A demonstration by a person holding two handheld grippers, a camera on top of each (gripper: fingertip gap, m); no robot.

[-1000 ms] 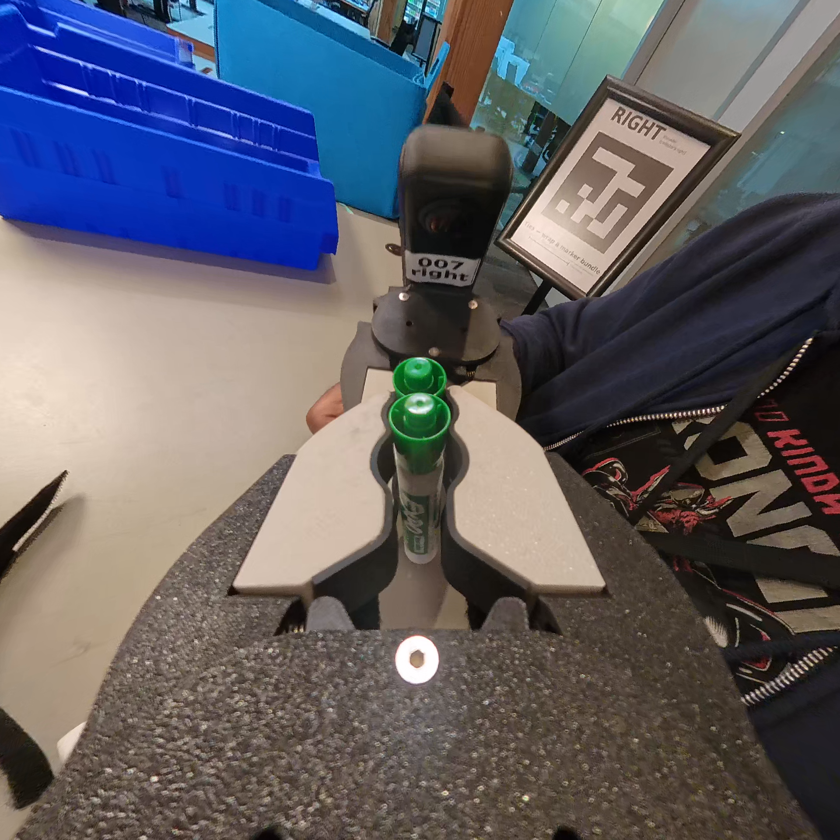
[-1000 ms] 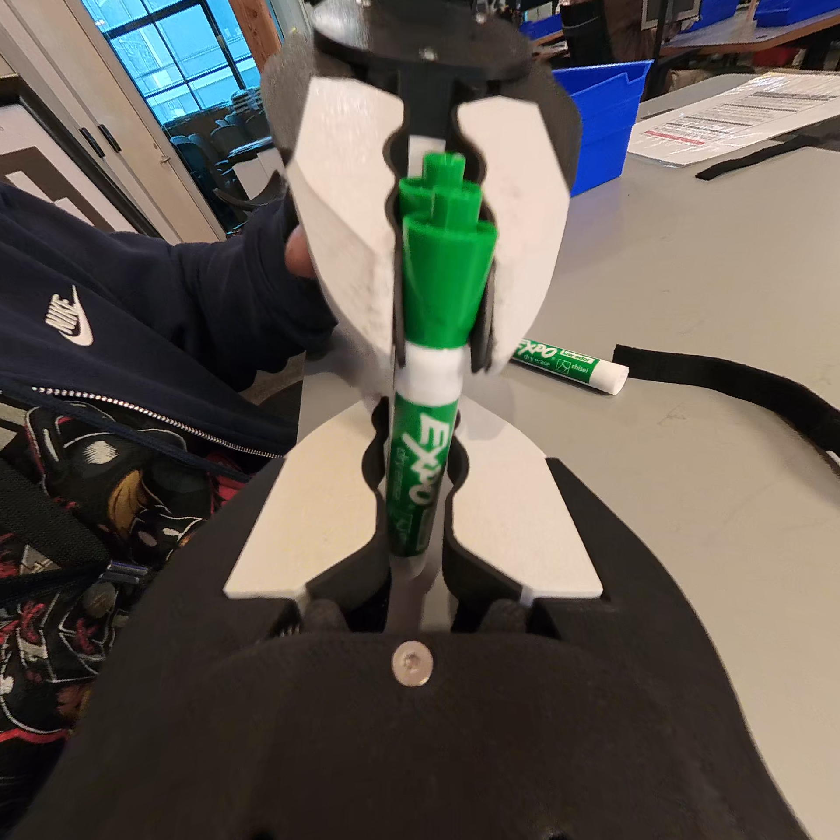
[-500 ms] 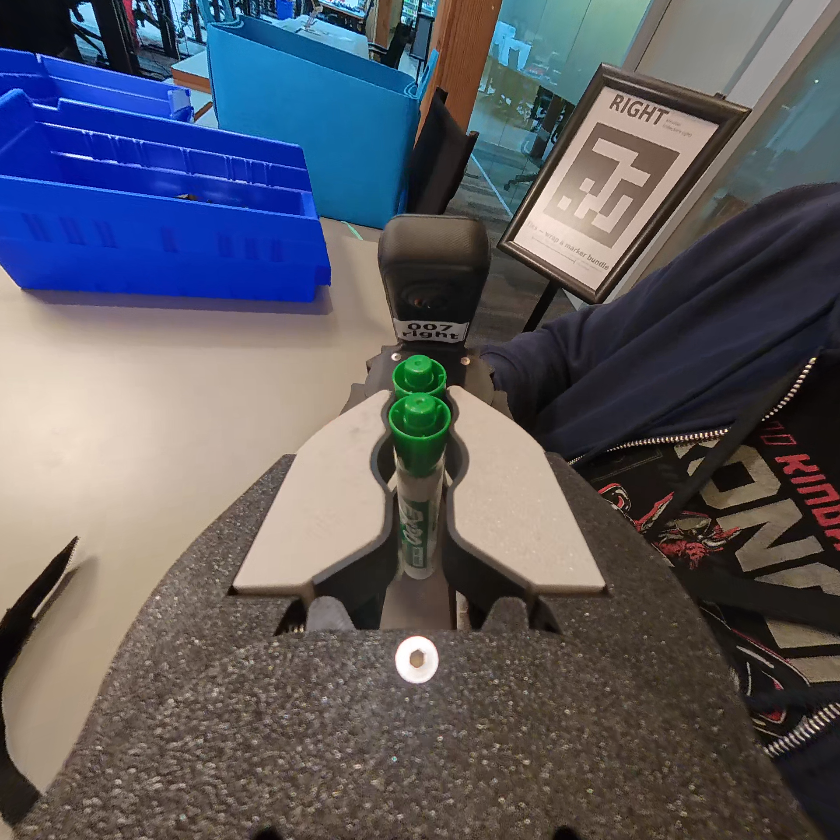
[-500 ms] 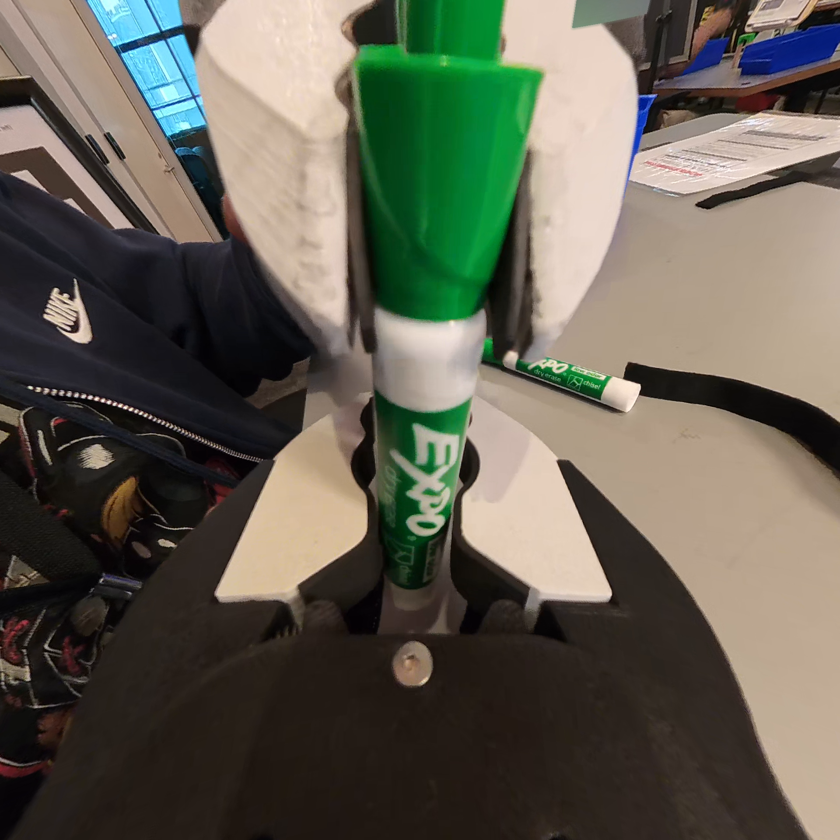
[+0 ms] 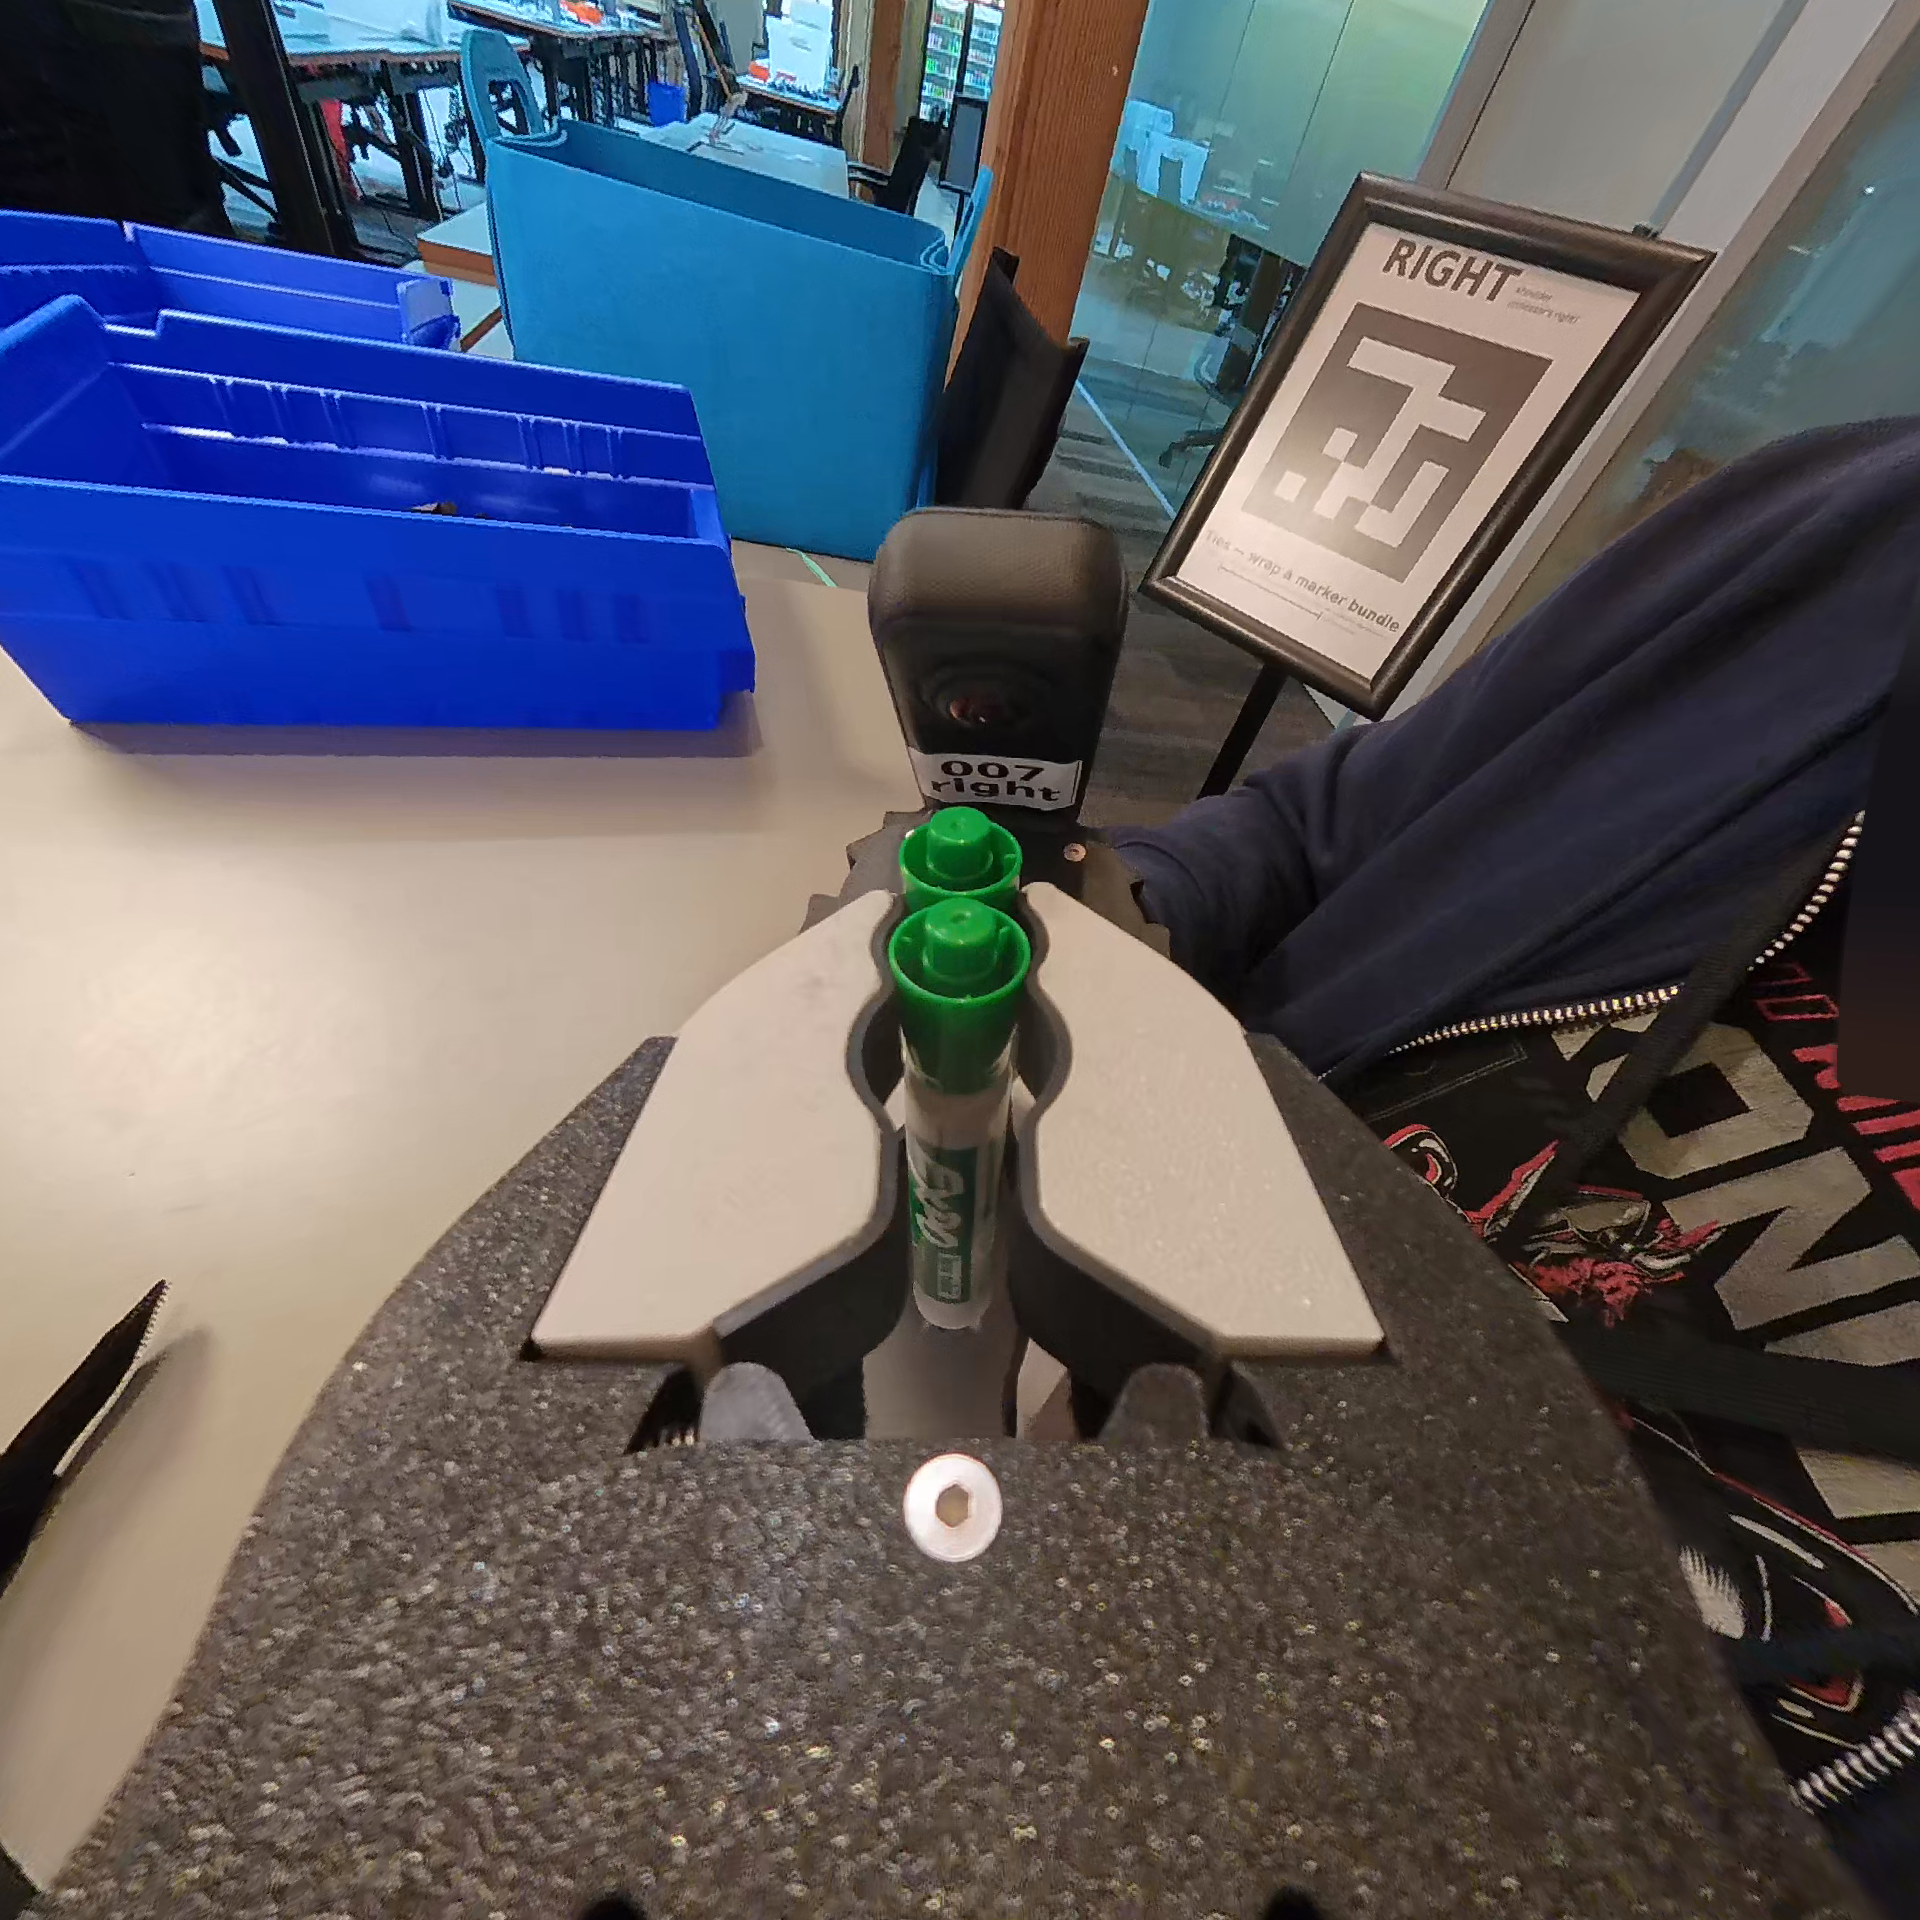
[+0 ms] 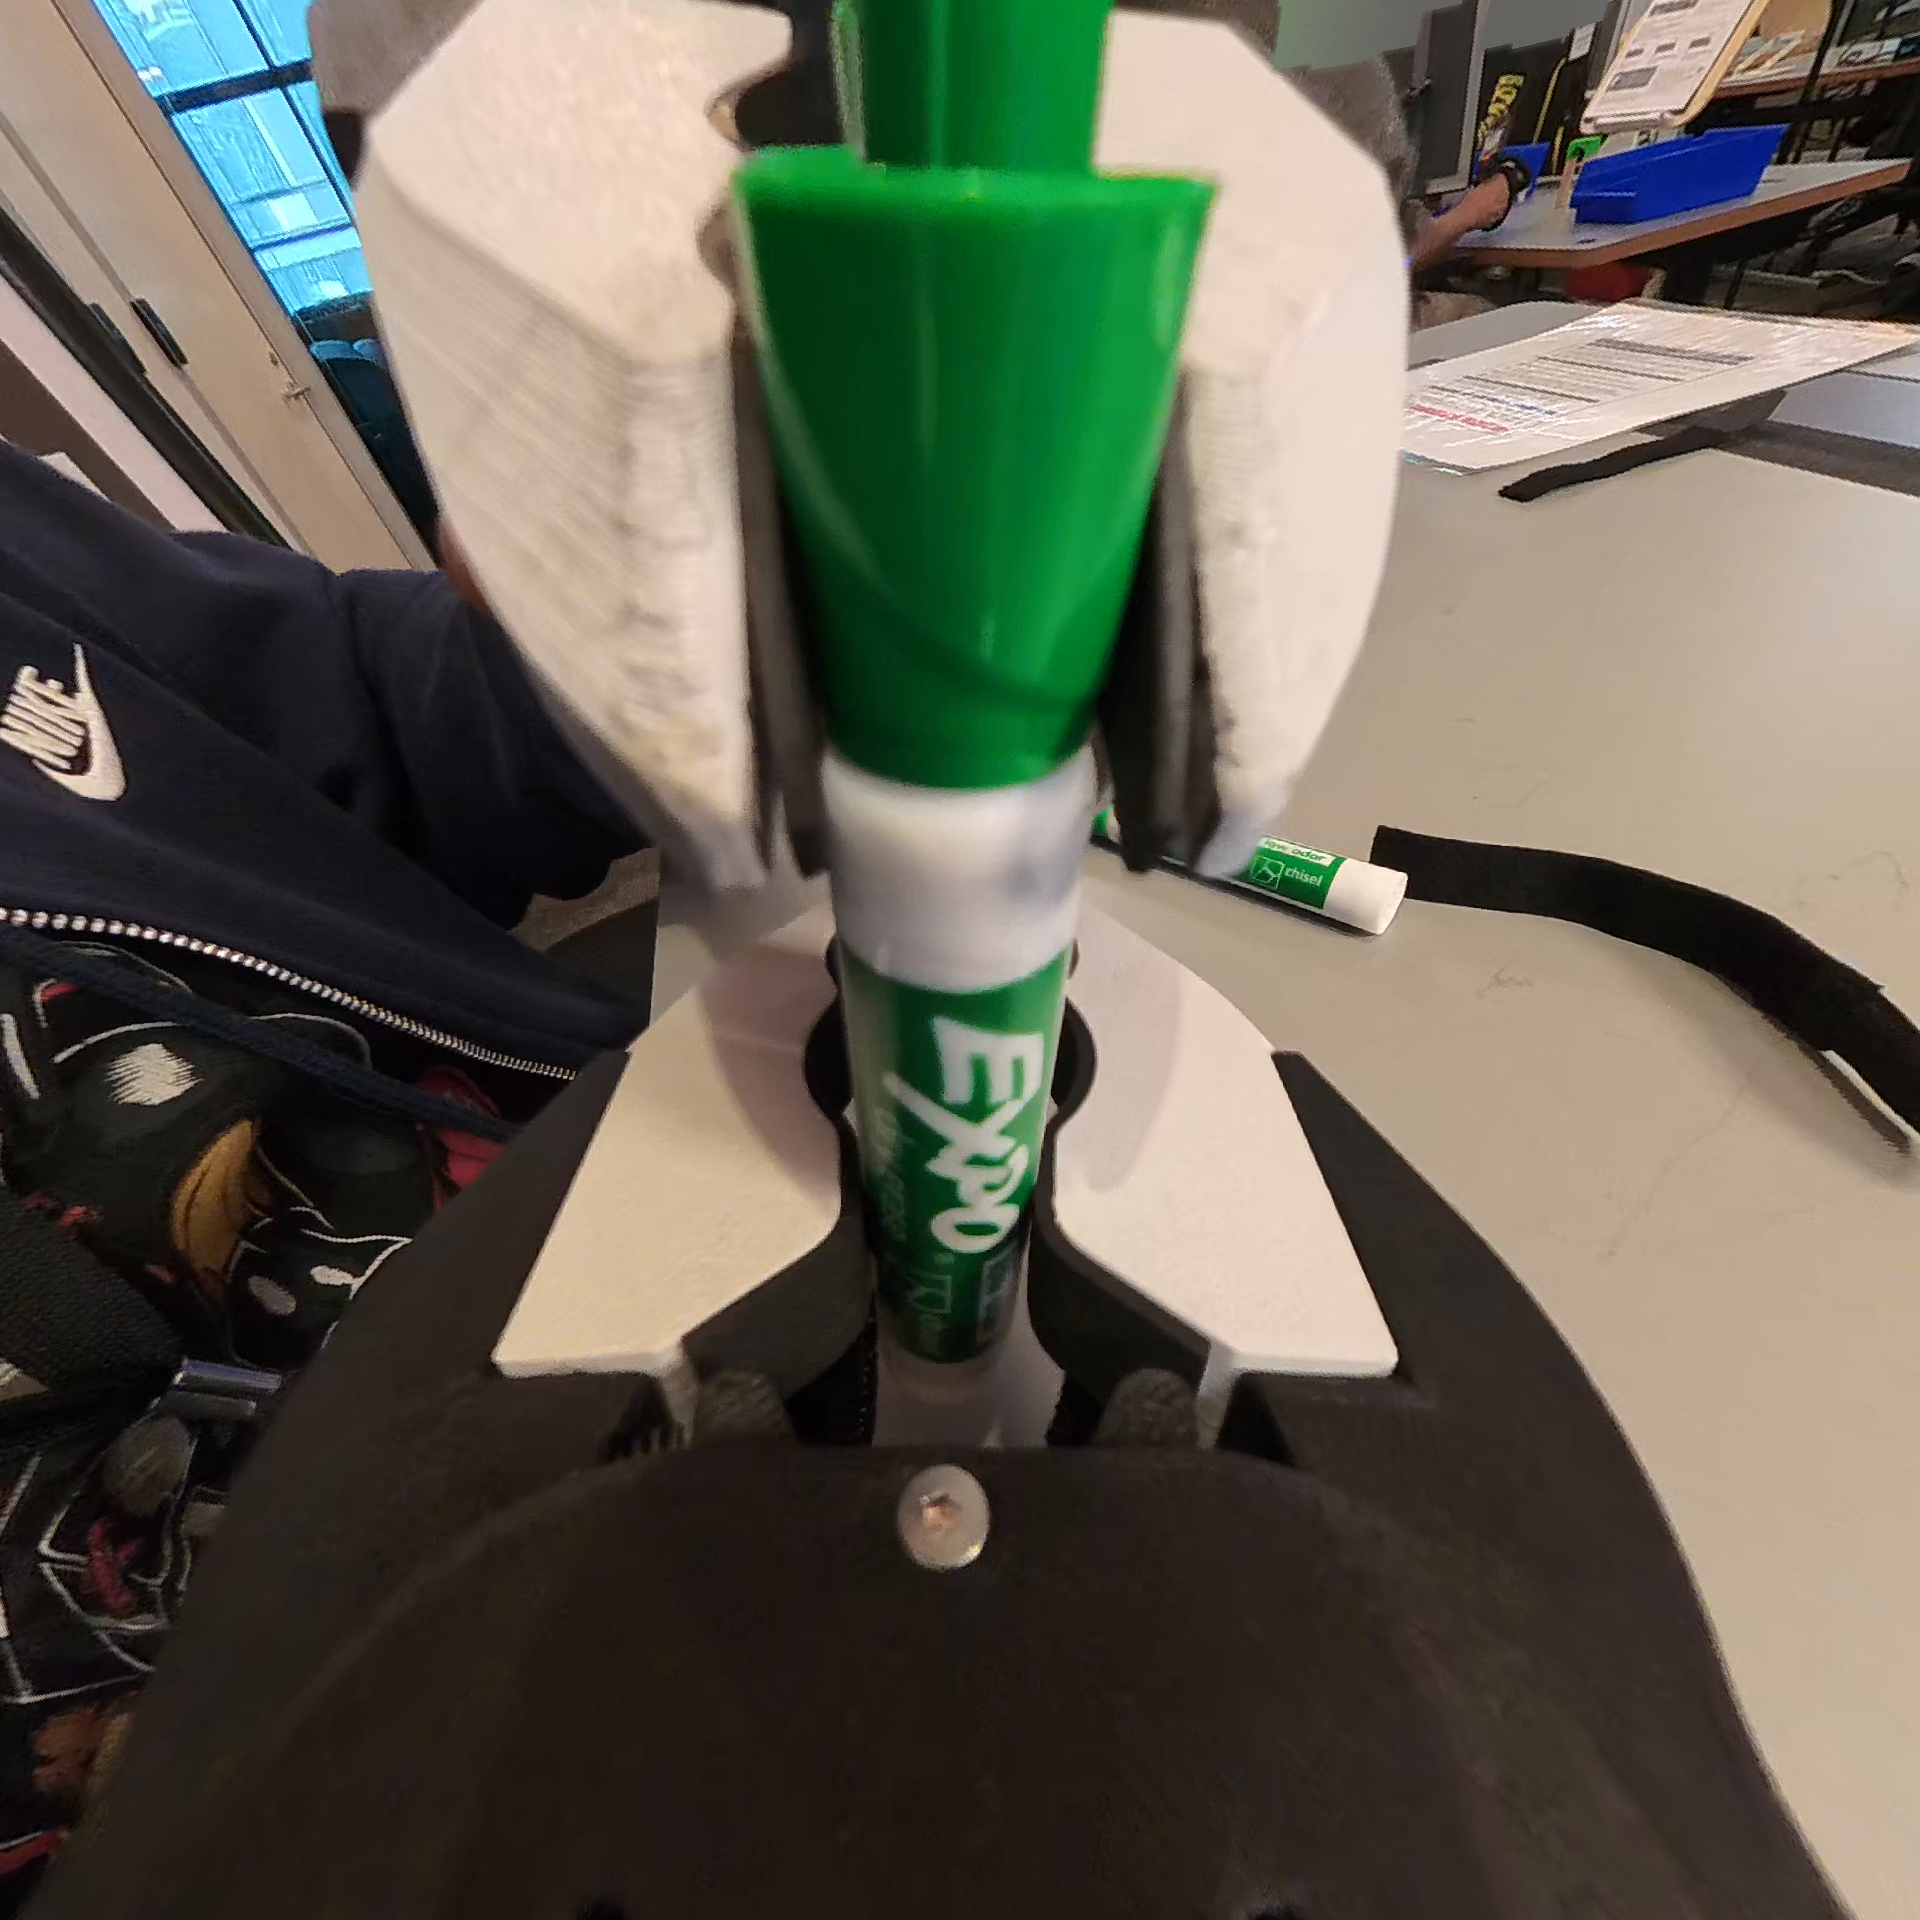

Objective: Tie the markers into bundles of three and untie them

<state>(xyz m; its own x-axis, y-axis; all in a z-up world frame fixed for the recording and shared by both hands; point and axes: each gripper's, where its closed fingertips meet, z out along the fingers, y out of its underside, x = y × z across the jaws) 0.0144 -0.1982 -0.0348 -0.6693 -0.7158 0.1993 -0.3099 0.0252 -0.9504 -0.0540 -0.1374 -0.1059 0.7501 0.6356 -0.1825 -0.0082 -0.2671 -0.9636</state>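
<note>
My left gripper (image 5: 958, 914) is shut on two green markers held one behind the other, a near one (image 5: 956, 997) and a far one (image 5: 958, 852), with its pads pressed on their caps. In the right wrist view its white fingers (image 6: 540, 468) clamp the green cap (image 6: 966, 468) close to the lens. My right gripper (image 6: 956, 956) faces the left one. Its fingers flank the front marker's barrel (image 6: 951, 1143) with a slim dark gap on each side, so it is open. A third green marker (image 6: 1320, 883) lies on the table.
A black strap (image 6: 1662, 935) lies beside the loose marker, and its end shows in the left wrist view (image 5: 73, 1392). Another strap (image 6: 1621, 457) and a paper sheet (image 6: 1662, 364) lie farther back. Blue bins (image 5: 343, 582) stand on the table. A framed sign (image 5: 1403, 436) stands beyond its edge. A person's navy sleeve (image 5: 1558, 779) is close by. One gripper's finger ends stand about 11 centimeters off the other's. My left tips are about 25 centimeters from the black strap (image 6: 1662, 935), my right tips only 20 centimeters.
The two grippers have come closer together, and the marker barrel now sits deeper between my right fingers. My right fingers have spread off the barrel. My left grip is unchanged.
</note>
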